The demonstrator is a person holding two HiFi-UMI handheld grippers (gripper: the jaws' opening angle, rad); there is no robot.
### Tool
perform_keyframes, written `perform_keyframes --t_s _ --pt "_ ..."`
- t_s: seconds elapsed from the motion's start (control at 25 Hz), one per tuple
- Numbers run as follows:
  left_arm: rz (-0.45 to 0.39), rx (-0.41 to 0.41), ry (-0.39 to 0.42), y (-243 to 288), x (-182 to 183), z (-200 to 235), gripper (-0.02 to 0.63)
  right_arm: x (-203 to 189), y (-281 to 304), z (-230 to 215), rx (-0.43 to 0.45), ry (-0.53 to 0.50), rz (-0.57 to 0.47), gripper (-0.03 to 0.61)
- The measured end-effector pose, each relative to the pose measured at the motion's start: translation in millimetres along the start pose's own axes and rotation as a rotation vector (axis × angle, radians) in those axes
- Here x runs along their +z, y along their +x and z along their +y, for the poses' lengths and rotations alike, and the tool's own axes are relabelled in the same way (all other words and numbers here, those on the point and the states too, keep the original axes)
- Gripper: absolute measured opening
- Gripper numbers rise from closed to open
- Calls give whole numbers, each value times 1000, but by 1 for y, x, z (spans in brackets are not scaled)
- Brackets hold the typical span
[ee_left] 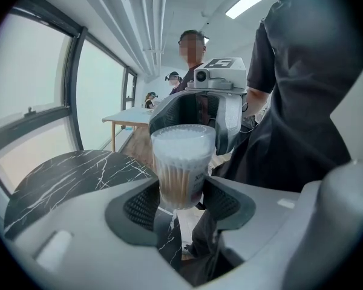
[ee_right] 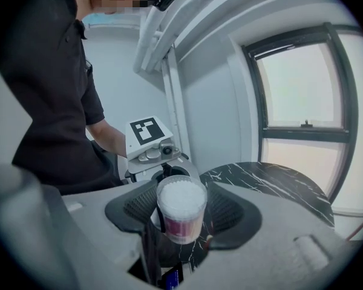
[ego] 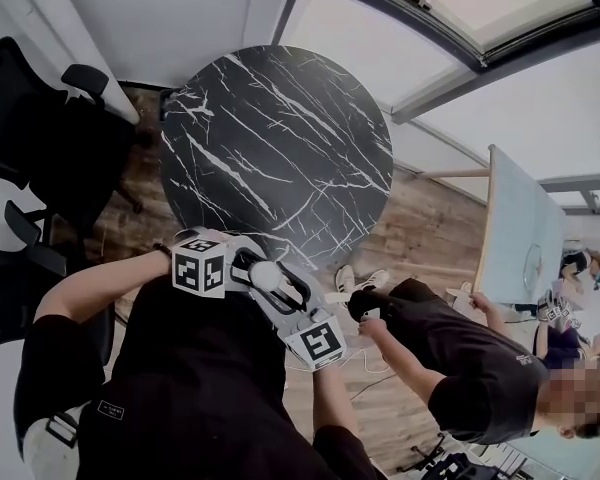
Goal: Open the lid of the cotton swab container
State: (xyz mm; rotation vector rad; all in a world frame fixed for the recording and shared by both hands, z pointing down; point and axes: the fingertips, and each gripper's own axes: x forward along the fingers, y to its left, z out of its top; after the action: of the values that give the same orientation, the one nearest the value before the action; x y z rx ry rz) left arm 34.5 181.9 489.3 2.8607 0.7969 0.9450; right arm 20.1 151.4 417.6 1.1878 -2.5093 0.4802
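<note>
One clear, round cotton swab container, packed with white tips, is held over the black marble worktop edge. The left gripper clamps its body and the right gripper clamps its lid end.

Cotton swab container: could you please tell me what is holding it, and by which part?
The cotton swab container is held by both grippers: the left gripper clamps its lower body, and the right gripper grips its lid end.

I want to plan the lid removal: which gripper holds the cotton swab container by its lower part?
The left gripper: it clamps the cotton swab container low on its body. The right gripper closes on its lidded top end.
</note>
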Motion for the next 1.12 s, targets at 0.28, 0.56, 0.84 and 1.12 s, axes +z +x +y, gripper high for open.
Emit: perform_keyframes --t_s 0.28,0.56,0.84,1.12 --pt "16 -9 -7 2 -7 0 235 0 3 3 -16 -109 25 256" --pt "24 -16 -6 3 -5 6 235 3 -1 1 -48 -195 57 256" --pt "28 -39 -1 6 -4 3 235 -4 -1 2 -79 -307 99 242" --pt "28 -50 9 8 -1 3 235 -4 -5 1 -70 -314 109 227"
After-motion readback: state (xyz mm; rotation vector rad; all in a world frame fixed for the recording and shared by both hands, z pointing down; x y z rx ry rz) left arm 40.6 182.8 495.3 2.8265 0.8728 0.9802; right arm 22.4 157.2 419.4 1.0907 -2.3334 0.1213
